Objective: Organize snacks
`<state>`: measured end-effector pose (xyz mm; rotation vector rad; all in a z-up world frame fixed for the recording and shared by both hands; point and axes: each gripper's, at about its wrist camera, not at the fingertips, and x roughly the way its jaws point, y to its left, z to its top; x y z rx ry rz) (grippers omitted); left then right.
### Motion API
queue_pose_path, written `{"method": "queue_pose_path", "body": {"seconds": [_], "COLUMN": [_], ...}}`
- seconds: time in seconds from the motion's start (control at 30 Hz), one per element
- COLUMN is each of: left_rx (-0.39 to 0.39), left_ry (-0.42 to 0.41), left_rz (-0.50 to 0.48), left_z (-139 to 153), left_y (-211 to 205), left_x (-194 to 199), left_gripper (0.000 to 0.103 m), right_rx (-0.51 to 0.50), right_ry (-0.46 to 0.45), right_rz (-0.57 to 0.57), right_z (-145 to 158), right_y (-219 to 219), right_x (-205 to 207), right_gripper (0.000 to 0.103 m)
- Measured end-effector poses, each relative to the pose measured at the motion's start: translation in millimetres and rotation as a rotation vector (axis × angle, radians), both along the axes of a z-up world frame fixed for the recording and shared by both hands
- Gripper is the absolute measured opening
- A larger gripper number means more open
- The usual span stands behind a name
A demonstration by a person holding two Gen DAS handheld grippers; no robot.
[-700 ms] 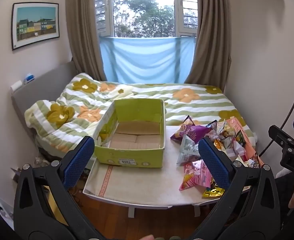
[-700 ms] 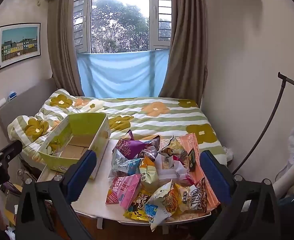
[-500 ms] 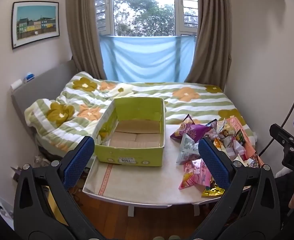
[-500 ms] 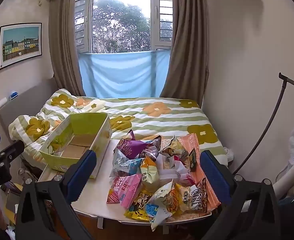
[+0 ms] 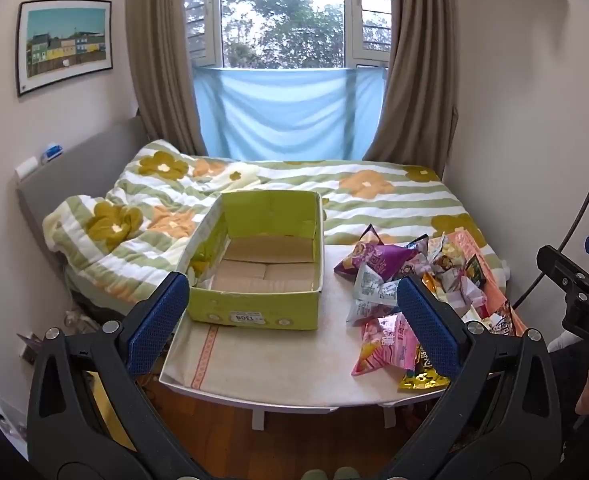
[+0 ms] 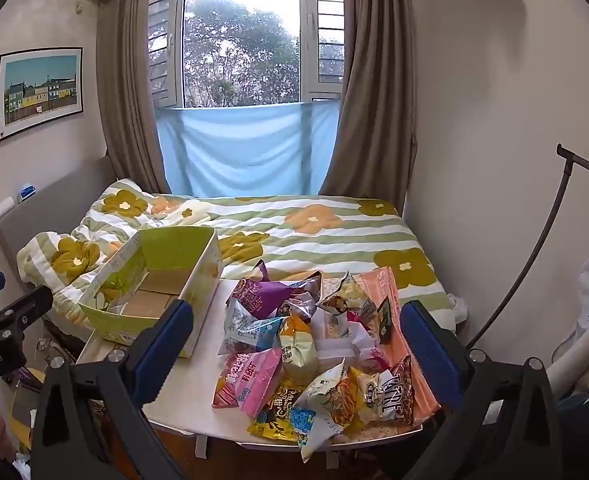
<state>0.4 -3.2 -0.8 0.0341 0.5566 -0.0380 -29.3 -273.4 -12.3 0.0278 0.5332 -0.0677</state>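
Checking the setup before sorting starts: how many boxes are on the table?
1: an open green cardboard box, empty inside, on the table's left half beside the snack pile. None appears hidden.

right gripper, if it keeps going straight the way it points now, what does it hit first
Most likely the snack pile on the table. The right gripper is open and empty, and between its fingers sits a yellow-and-white bag. Depth is unclear, so which bag comes first is a guess.
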Motion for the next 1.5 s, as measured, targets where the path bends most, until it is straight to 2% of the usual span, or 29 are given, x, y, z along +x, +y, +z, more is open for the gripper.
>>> {"method": "queue_pose_path", "body": {"seconds": [1.5], "left_rx": [-0.004], "left_ry": [0.027], "left_rz": [-0.014], "left_z": [-7.9], "left_y": [-3.5], "left_x": [10.9], "left_gripper": [0.103], "right_rx": [0.004], "right_ry": [0.034], "right_rz": [-0.019], "right_z": [-4.3], "right_y": [3.8], "right_x": [9.4], "right_gripper": [0.103]}}
